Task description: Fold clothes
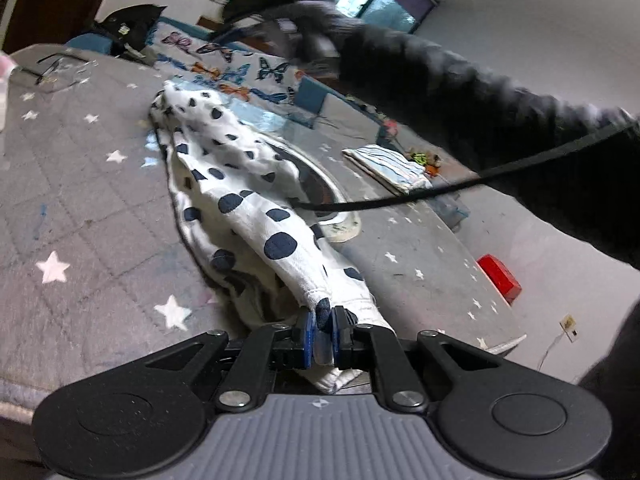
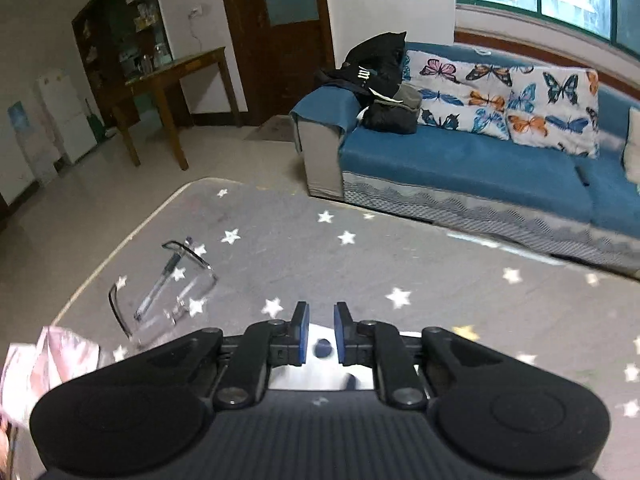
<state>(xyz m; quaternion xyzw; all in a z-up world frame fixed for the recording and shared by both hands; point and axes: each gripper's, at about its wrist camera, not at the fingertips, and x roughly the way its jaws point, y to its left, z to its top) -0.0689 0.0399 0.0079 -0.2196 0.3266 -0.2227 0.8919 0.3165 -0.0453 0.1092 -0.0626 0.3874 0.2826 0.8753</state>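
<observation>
Pinched between the blue pads of the left gripper (image 1: 323,334) is the hem of a white garment with dark blue spots (image 1: 240,184), which trails away across a grey star-printed mat (image 1: 80,200). Right gripper (image 2: 321,334) has its jaws slightly parted around spotted white fabric; whether it grips, I cannot tell. A clear plastic box (image 2: 160,288) on the mat contains a pen (image 2: 158,286). Beyond stands a blue sofa (image 2: 460,160) with butterfly cushions (image 2: 500,96).
</observation>
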